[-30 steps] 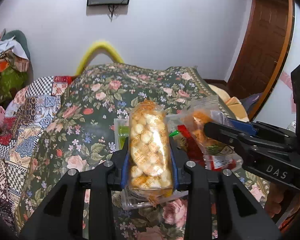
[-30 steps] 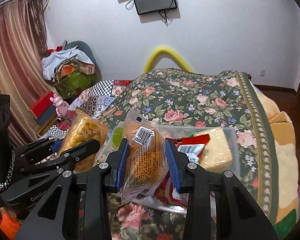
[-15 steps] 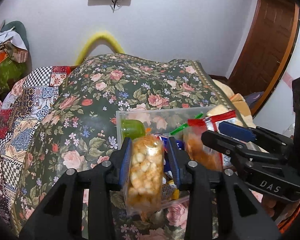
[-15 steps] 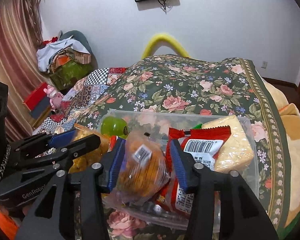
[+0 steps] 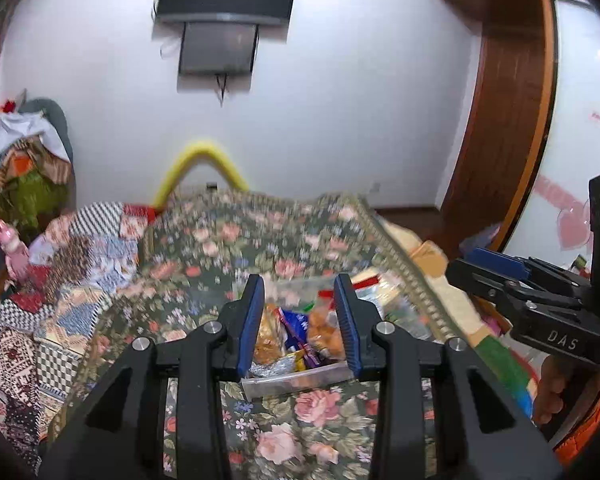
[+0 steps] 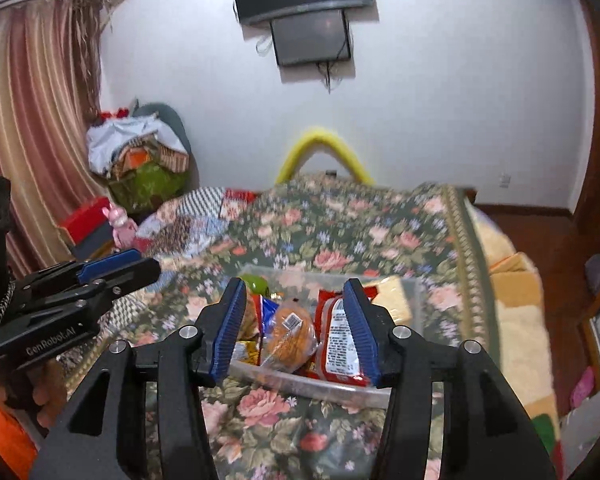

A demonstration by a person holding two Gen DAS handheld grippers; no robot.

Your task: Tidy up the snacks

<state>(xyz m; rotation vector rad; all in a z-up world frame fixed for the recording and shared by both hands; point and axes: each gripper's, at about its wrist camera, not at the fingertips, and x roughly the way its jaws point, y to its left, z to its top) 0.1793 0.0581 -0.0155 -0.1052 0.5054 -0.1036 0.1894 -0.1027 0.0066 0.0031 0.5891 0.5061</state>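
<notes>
A clear plastic bin (image 6: 312, 386) sits on the floral bedspread and holds several snack packs. In the right wrist view an orange bun pack (image 6: 290, 338) lies in its middle, a red packet (image 6: 338, 340) to its right, a yellow cake (image 6: 392, 298) behind, a green item (image 6: 256, 283) at the back left. My right gripper (image 6: 296, 326) is open and empty, above the bin's near side. In the left wrist view the bin (image 5: 296, 378) shows a puffed-snack pack (image 5: 266, 338) and the orange pack (image 5: 324, 330). My left gripper (image 5: 299, 318) is open and empty above it.
The floral bedspread (image 6: 360, 224) covers the bed, with a patchwork quilt (image 5: 80, 248) to the left. A yellow hoop (image 6: 324, 148) stands at the bed's far end. Clothes pile (image 6: 140, 160) and curtain on the left, wooden door (image 5: 504, 120) on the right.
Both grippers have opened and let go of their packs, which now lie in the bin. Both grippers have pulled back and up from the bin.
</notes>
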